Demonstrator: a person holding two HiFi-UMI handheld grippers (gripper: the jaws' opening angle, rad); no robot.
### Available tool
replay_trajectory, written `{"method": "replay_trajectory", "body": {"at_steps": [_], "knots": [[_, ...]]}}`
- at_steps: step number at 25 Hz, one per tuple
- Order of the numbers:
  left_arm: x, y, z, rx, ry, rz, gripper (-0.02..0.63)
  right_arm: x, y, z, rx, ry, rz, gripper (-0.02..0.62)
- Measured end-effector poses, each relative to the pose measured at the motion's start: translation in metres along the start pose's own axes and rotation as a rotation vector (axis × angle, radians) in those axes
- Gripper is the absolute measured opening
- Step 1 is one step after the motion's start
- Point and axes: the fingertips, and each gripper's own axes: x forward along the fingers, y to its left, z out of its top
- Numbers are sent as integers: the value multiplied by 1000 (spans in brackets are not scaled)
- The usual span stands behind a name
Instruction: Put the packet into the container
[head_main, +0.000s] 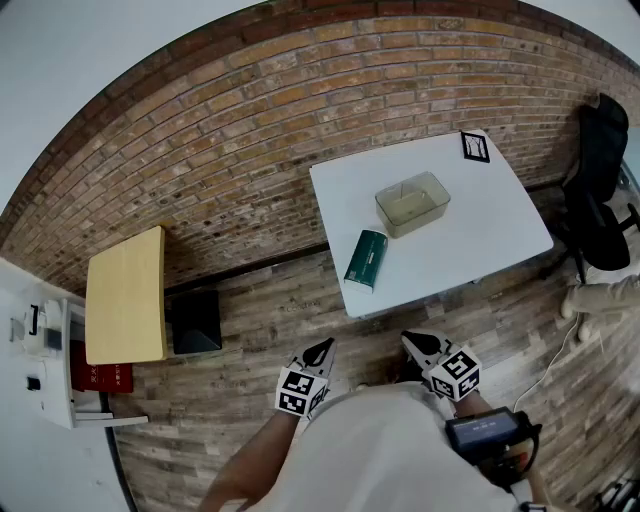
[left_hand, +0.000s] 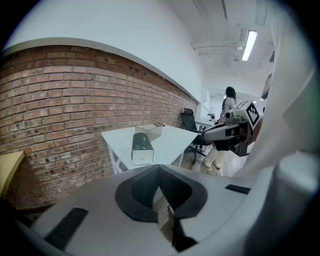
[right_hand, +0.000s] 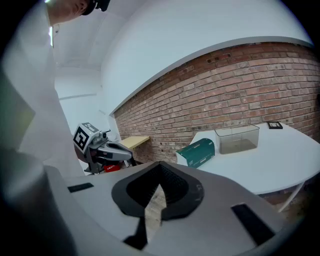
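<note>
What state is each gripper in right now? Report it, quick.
Left gripper: closed, holding nothing.
Right gripper: closed, holding nothing.

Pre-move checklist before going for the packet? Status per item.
1. Clear access to packet on white table: ok, lies alone near the front edge.
2. Upright, open-topped container: ok, looks empty.
3. Gap between packet and container: ok.
4. Open right tool: not ok, jaws together, nothing between them.
5. Open left tool: not ok, jaws together, empty.
6. Both over the table: not ok, both short of its edge.
</note>
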Motion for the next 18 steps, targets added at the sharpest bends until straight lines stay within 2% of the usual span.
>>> {"method": "replay_trajectory", "body": {"at_steps": [4,9,18], "knots": [[-27,5,-11,-47,-44,15,9,0,25,-12,3,-2,-12,8],[-44,4,-23,-105,-74,20,9,-9,39,-10,27,-60,-48,8],[-55,-4,-29,-101,-100,8,9,-18,51,-15,-11,-47,-79,8]]}}
